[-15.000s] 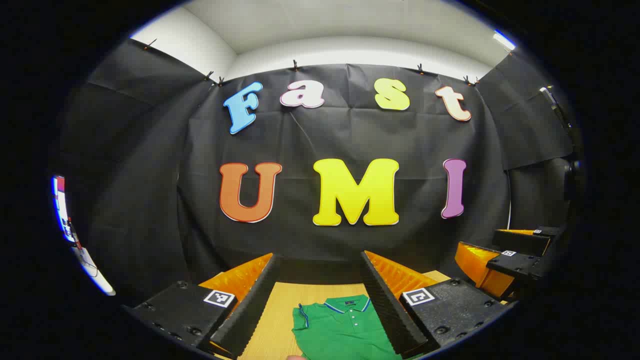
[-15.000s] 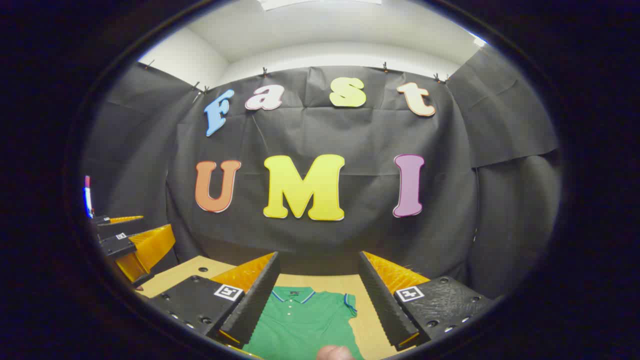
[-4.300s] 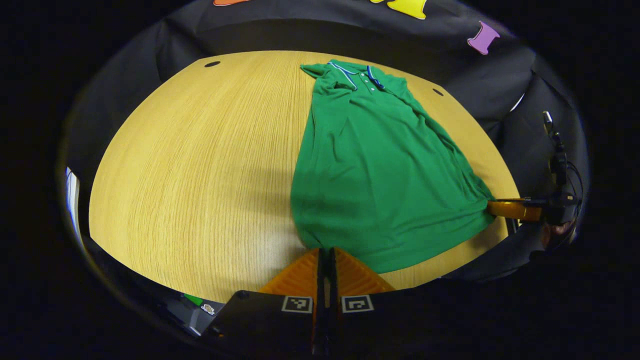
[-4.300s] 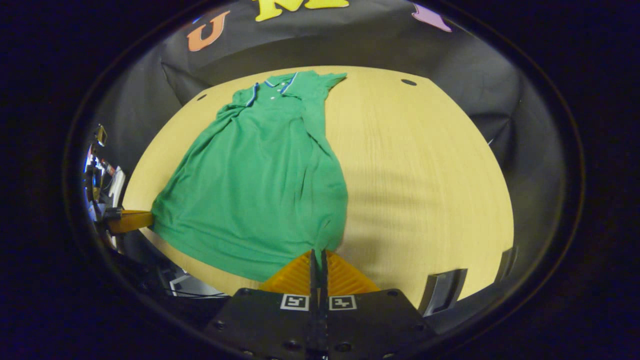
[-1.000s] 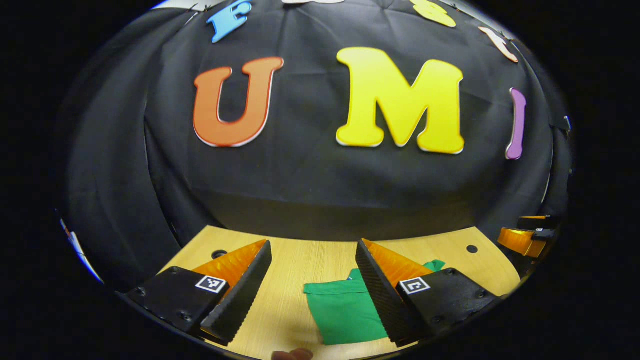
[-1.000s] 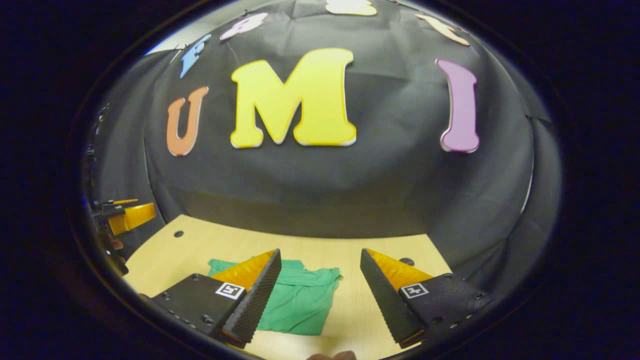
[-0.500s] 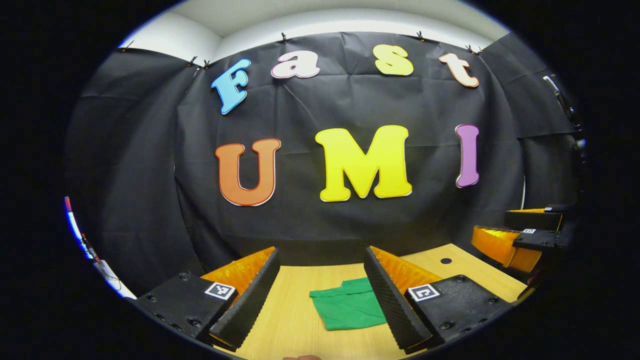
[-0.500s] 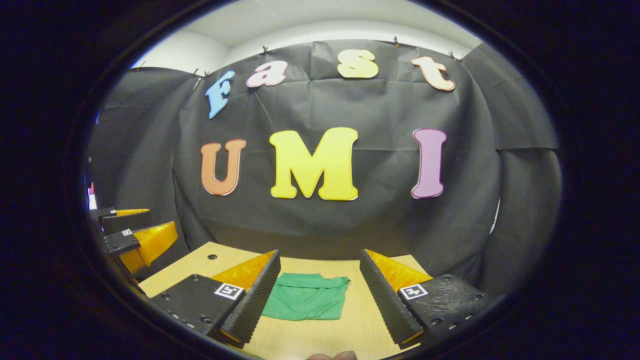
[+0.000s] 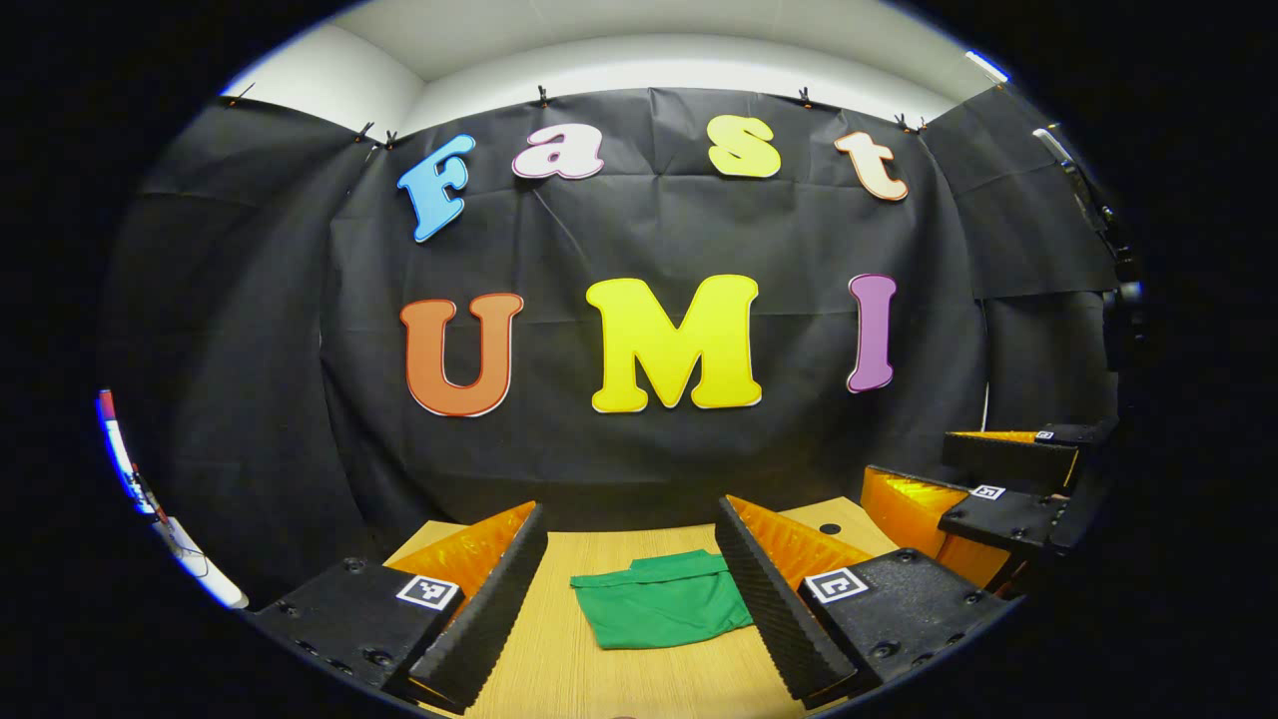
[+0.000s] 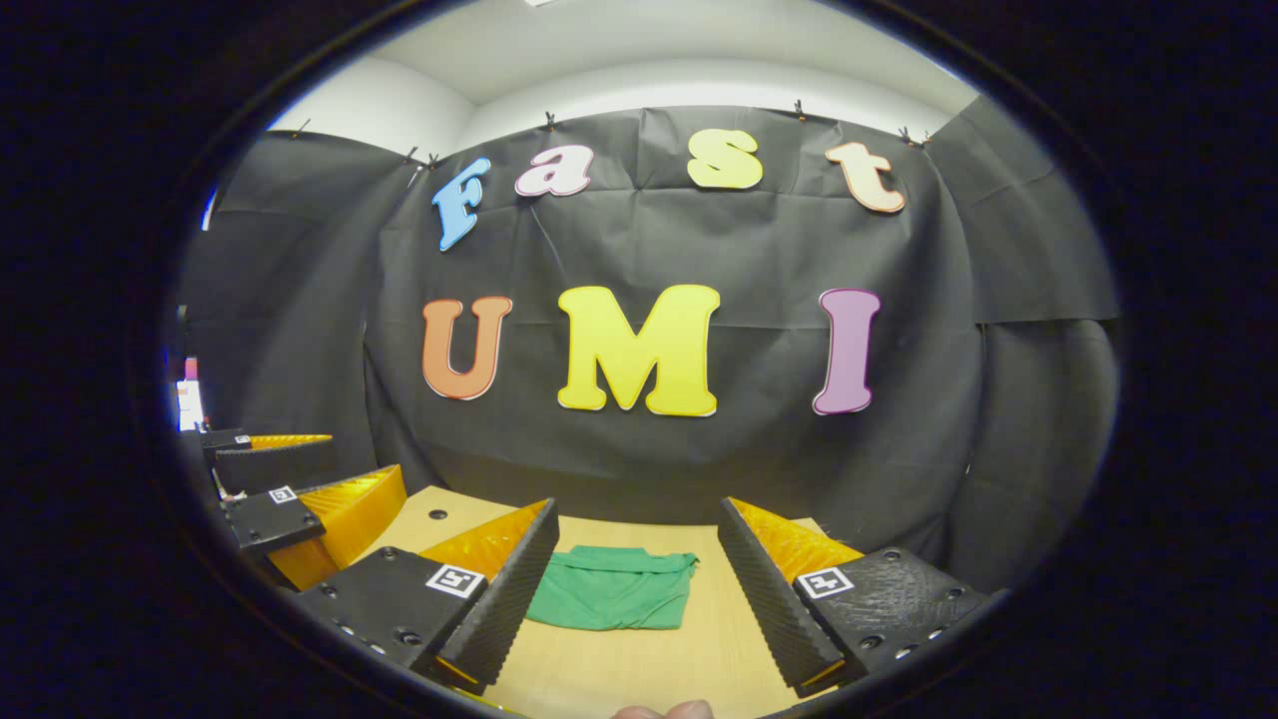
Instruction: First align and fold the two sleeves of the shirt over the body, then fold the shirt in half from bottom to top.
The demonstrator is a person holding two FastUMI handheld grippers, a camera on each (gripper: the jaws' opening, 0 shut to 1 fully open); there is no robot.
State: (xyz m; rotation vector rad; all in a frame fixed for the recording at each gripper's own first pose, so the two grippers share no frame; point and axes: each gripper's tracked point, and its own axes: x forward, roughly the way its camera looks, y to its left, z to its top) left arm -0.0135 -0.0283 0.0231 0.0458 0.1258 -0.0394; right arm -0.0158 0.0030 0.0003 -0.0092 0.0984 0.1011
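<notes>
I've got both sets of jaws spread wide and empty: left gripper (image 9: 631,589), right gripper (image 10: 634,584), held level above the table (image 10: 599,679), I'd say because the folding looks done. The shirt (image 9: 659,611) lies as a compact folded packet at 12 o'clock ahead of each gap, untouched, near the table's far edge.

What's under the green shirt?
The folded green shirt lies flat on the wooden table, so the table is under it. The shirt's lower layers, its sleeves and the patch of table beneath are covered by the top layer, so they can't be seen.
</notes>
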